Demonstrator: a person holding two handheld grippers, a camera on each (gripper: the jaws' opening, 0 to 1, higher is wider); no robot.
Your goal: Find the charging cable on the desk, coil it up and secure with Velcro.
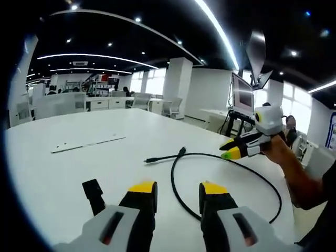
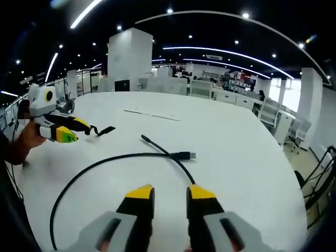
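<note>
A black charging cable (image 1: 231,163) lies loose on the white table (image 1: 79,173) in one wide open loop. Its two plug ends cross near the middle (image 2: 181,155). My left gripper (image 1: 177,189) is open just short of the loop's near side, nothing between its yellow-tipped jaws. A short black Velcro strap (image 1: 93,191) sticks out beside its left jaw; in the right gripper view the strap (image 2: 102,130) hangs off the left gripper (image 2: 65,135). My right gripper (image 2: 170,193) is open and empty, with the cable (image 2: 105,160) running just ahead of it. A hand holds the right gripper (image 1: 231,149) above the loop's far side.
A thin pale strip (image 1: 86,143) lies flat on the table beyond the cable. The table's edge (image 2: 296,189) curves round on the right of the right gripper view. A monitor on a stand (image 1: 241,94), office desks and chairs stand past the table.
</note>
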